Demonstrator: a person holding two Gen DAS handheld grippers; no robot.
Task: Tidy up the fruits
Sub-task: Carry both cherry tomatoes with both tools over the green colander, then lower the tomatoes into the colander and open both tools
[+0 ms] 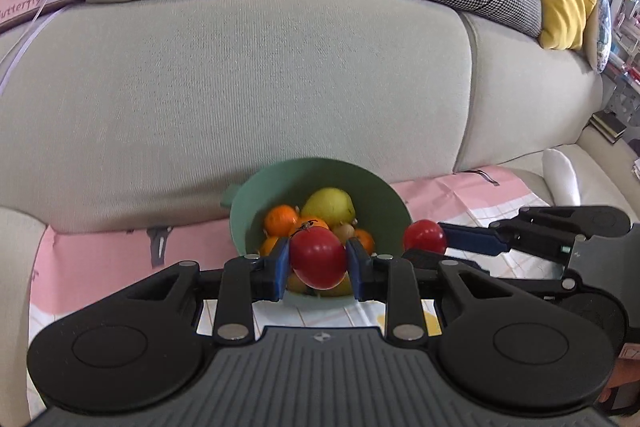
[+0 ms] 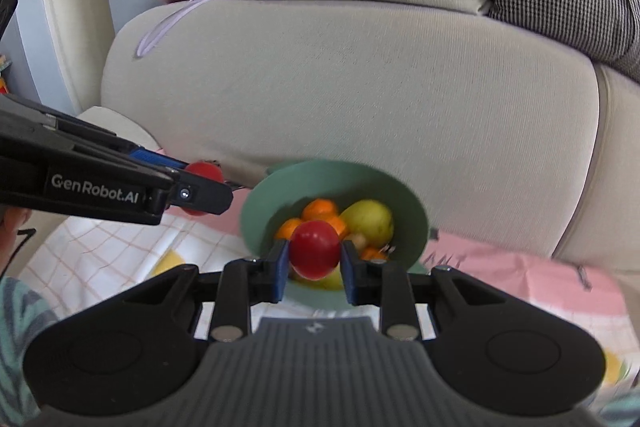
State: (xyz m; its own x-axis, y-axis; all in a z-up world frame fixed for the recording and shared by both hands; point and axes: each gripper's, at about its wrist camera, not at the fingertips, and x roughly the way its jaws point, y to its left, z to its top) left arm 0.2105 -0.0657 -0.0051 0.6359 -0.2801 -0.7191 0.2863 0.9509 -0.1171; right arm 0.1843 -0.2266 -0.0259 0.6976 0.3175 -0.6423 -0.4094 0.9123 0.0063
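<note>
My left gripper (image 1: 318, 261) clamps a round red tomato (image 1: 318, 257); my right gripper (image 2: 314, 254) clamps another (image 2: 314, 253). The green plastic bowl (image 1: 372, 187) of oranges and pears lies directly ahead, below both.

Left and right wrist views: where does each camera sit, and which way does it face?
Left wrist: on the left tongs, facing down at the bowl before the sofa; right tongs at right.
Right wrist: on the right tongs, same aim; left tongs at left, sleeve.
Shared: bowl, sofa, a tomato in each tongs.
</note>
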